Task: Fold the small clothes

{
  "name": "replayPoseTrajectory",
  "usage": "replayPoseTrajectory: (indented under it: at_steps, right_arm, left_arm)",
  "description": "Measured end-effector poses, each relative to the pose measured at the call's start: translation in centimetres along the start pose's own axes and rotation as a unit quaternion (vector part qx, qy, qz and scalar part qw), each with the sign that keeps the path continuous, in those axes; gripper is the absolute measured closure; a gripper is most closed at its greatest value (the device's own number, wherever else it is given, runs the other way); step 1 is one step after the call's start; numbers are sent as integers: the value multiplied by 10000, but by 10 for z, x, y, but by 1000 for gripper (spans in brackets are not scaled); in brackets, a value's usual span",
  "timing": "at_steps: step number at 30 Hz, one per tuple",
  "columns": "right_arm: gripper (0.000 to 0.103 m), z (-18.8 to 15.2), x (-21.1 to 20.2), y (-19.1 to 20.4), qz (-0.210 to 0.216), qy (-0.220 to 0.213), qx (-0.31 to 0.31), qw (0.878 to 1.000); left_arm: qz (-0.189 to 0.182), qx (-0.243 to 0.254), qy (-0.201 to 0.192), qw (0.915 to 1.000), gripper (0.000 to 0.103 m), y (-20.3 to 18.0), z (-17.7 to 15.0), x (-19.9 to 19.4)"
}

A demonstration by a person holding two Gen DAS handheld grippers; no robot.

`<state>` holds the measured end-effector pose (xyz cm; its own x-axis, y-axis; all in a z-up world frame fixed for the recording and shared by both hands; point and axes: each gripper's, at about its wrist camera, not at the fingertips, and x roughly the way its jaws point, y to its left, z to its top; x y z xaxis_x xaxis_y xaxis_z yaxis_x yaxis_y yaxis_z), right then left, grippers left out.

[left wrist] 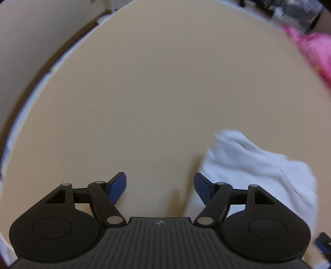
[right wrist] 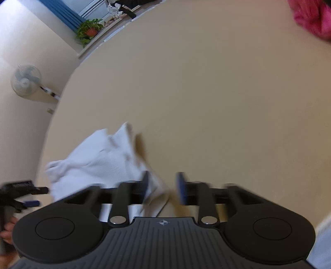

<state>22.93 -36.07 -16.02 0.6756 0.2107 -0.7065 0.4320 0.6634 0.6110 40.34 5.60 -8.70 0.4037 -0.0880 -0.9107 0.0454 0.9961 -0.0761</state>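
You are holding the left gripper (left wrist: 160,186) low over the beige bench (left wrist: 165,93), and its blue-padded fingers (left wrist: 118,187) are standing wide apart with nothing between them, only bare bench surface showing in the gap. The white garment (left wrist: 258,171) is lying crumpled on the bench just to the right of that gripper, its near edge sitting right beside the right-hand finger, though you cannot tell from this view whether cloth and pad are touching. A pink garment (left wrist: 314,51) is resting well away at the far right edge of the bench, blurred. In the right wrist view, you are holding the right gripper (right wrist: 162,186) over the same bench (right wrist: 206,82), its fingers (right wrist: 181,187) parted by a moderate gap and gripping nothing; the picture is smeared there, so the pads are soft in outline. The white garment (right wrist: 97,157) is bunching to the left of this gripper, and a fold of it is running under and behind the left-hand finger toward the gap. The left gripper (right wrist: 20,192) is showing at the far left edge, beyond the cloth. The pink garment (right wrist: 312,16) is lying at the far upper right corner. Beyond the bench, a potted plant (right wrist: 90,30) is sitting on a ledge, and a white fan (right wrist: 24,82) is standing by the wall.
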Motion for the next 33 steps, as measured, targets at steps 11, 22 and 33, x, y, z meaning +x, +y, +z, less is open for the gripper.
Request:
replayPoseTrajectory:
  at_steps: [11, 22, 33]
  right_arm:
    - [81, -51, 40, 8, 635, 1261, -17, 9900]
    - [80, -20, 26, -2, 525, 1513, -512, 9858]
    - [19, -84, -78, 56, -656, -119, -2897, 9548]
  left_arm:
    - [-909, -222, 833, 9921, 22, -14, -87, 2]
    - [-731, 253, 620, 9951, 28, -30, -122, -39]
    - [1137, 1215, -702, 9836, 6, -43, -180, -140]
